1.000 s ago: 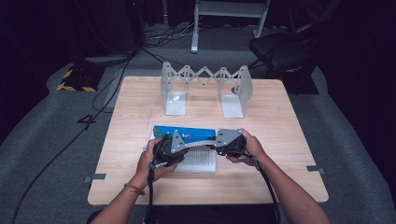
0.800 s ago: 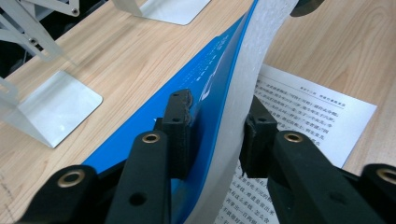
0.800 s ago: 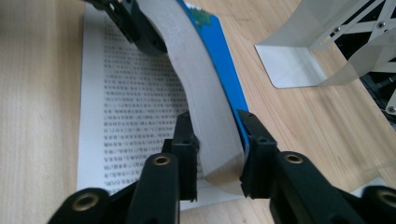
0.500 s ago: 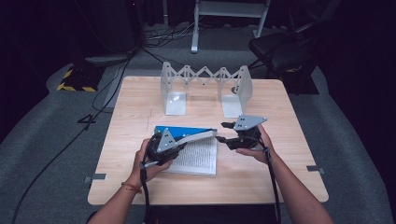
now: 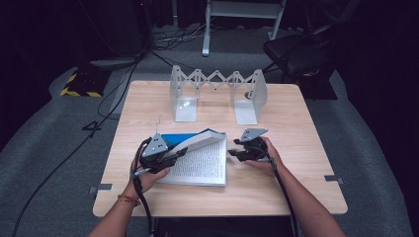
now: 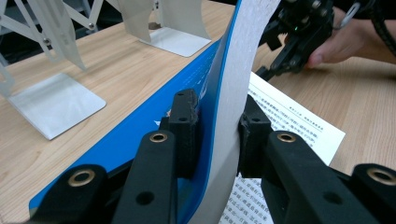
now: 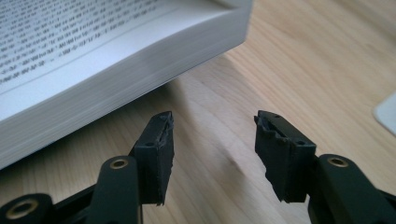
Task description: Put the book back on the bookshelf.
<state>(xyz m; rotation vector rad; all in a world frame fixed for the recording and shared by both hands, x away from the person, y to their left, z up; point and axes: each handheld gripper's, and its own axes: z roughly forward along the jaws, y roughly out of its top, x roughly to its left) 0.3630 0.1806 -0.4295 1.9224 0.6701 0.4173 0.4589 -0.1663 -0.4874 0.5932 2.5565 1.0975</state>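
Note:
A book (image 5: 200,167) with a blue cover (image 5: 183,138) lies open on the wooden table (image 5: 296,128), printed pages showing. My left gripper (image 5: 180,152) is shut on the raised cover and holds it tilted up over the left side. In the left gripper view both pads (image 6: 187,126) press on the blue-and-white cover (image 6: 243,56). My right gripper (image 5: 232,155) hovers low by the book's right edge. Its jaws have just been closing, and in the right gripper view they (image 7: 212,135) stand apart with only bare table between them, the book's page block (image 7: 116,56) up and to the left.
An extending metal bookend rack (image 5: 217,94) stands at the back of the table, its base plates (image 6: 56,102) facing the book. Bare wood lies right of the right hand. Cables trail from both grippers off the near edge.
The cover has been lifted open toward the left by my left gripper. My right gripper let go of the book, swung right, and dropped to the table beside the book's right edge.

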